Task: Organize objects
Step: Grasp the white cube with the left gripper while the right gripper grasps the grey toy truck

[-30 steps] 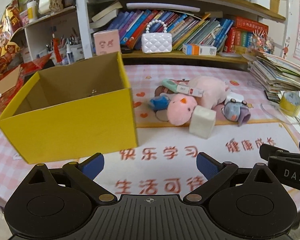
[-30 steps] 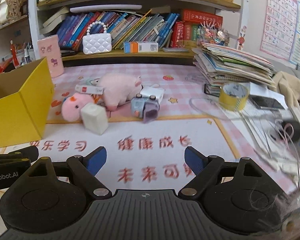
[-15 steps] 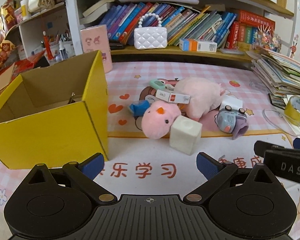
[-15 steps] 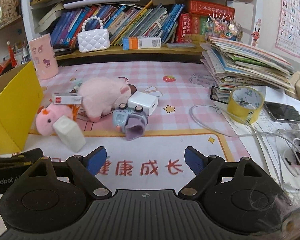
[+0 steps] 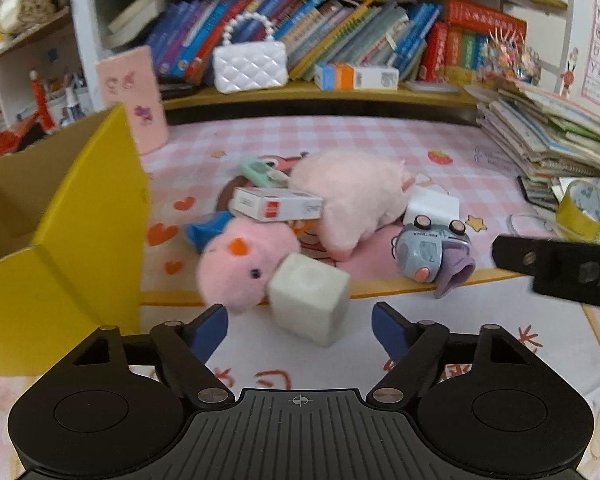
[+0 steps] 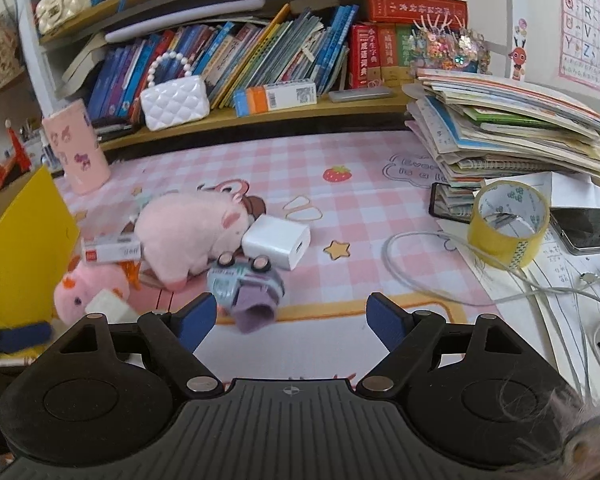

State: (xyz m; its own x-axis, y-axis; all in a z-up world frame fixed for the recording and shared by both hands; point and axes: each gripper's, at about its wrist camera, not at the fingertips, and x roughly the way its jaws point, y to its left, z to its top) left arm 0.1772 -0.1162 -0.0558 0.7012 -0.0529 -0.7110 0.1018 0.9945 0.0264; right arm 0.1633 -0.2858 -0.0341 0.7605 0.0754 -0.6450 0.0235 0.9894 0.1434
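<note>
A pile of small objects lies on the pink checked mat: a white cube (image 5: pixel 309 299), a small pink plush (image 5: pixel 244 266), a large pink plush pig (image 5: pixel 356 196), a red-and-white box (image 5: pixel 276 205), a grey toy car (image 5: pixel 430 252) and a white charger (image 6: pixel 277 241). An open yellow box (image 5: pixel 60 248) stands at the left. My left gripper (image 5: pixel 300 330) is open, just in front of the white cube. My right gripper (image 6: pixel 288 322) is open, just before the toy car (image 6: pixel 246 282).
A stack of books and papers (image 6: pixel 508 128) sits at the right, with a yellow tape roll (image 6: pixel 508 220), a phone (image 6: pixel 588 230) and white cables (image 6: pixel 440 276). A bookshelf (image 5: pixel 320 96) with a white handbag (image 5: pixel 250 64) runs along the back. A pink cup (image 6: pixel 78 148) stands back left.
Both grippers have moved forward toward the pile, so the objects look larger and nearer. The left gripper has shifted right, away from the yellow box. Both stay open.
</note>
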